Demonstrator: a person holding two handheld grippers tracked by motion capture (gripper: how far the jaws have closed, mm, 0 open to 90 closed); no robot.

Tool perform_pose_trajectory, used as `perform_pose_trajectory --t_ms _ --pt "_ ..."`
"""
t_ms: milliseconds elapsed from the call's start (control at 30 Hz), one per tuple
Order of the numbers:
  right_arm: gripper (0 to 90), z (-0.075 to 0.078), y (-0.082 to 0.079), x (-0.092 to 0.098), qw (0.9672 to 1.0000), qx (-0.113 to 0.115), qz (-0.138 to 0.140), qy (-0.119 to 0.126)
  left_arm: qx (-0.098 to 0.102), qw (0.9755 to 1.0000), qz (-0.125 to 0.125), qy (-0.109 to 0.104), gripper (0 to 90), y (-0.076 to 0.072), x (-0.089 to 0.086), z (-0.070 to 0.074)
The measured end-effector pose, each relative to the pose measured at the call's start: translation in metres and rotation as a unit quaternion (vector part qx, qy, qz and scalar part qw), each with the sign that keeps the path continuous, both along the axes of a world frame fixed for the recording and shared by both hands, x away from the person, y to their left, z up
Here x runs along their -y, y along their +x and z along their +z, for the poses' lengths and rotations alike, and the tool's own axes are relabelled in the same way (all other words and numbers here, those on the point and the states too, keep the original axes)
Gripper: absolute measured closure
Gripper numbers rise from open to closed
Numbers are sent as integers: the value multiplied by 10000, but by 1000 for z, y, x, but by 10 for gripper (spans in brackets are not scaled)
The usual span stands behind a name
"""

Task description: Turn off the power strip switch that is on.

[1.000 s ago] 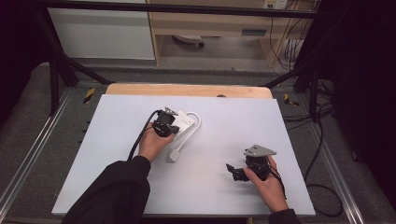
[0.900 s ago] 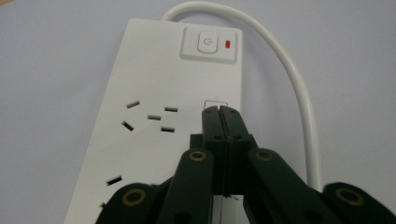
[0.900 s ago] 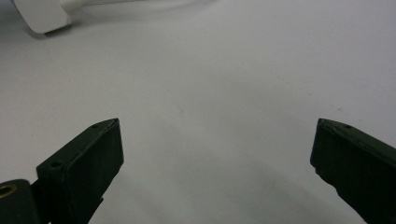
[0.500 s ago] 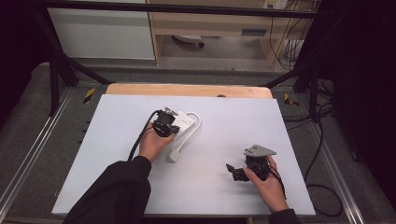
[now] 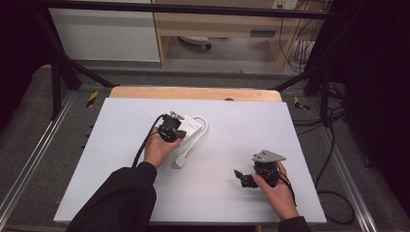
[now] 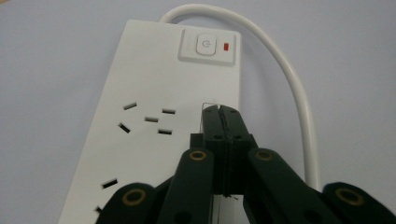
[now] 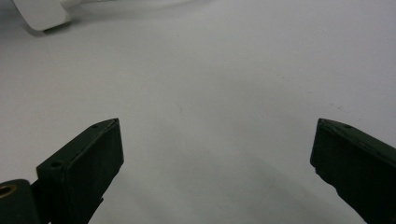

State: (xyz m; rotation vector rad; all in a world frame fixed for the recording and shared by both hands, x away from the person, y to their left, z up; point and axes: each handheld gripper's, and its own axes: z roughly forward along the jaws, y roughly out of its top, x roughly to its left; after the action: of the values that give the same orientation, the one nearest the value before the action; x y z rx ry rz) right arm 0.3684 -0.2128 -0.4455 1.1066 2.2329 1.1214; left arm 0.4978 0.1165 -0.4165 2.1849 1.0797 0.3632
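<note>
The left hand-held gripper, jaws together, hovered over the power strip, its switch straight ahead along the strip's length, while the right hand-held gripper sat jaws apart, well off.

White table top with a strip of bare wood along its far edge. Grey floor on both sides. Black frame struts slant down at the left and right, a black bar crossing above. Metal rails flank the table. Beyond, a white cabinet beside a wooden desk. Black cables trail on the right floor. Room edges dark.
</note>
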Motion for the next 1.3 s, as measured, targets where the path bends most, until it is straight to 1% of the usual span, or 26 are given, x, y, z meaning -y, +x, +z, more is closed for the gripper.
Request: perform_pose_trajectory --t_ms 300,367,533,633,767,933,1067,1300 --pt "31 0 0 0 10000 -7 9 -15 7 10000 16 -60 900 0 -1 -1" --pt "31 0 0 -1 10000 -17 -2 -9 -39 10000 31 -49 900 0 -1 -2" --pt "31 0 0 -1 10000 -28 13 -27 -47 9999 35 -97 900 -1 -3 -3" --pt "31 -1 0 -2 10000 -16 23 -23 -2 10000 9 -61 900 -1 -3 -3" --pt "31 -1 0 -2 10000 -34 18 -25 13 9999 25 -136 900 -2 -4 -5" --pt "31 -1 0 -2 10000 -12 28 -43 33 9999 21 -123 900 -2 -4 -5" --pt "31 -1 0 -2 10000 -28 33 -59 32 9999 1 -152 900 -2 -5 -5" --pt "31 -1 0 -2 10000 0 14 -17 25 9998 15 -188 900 -3 -4 -5"
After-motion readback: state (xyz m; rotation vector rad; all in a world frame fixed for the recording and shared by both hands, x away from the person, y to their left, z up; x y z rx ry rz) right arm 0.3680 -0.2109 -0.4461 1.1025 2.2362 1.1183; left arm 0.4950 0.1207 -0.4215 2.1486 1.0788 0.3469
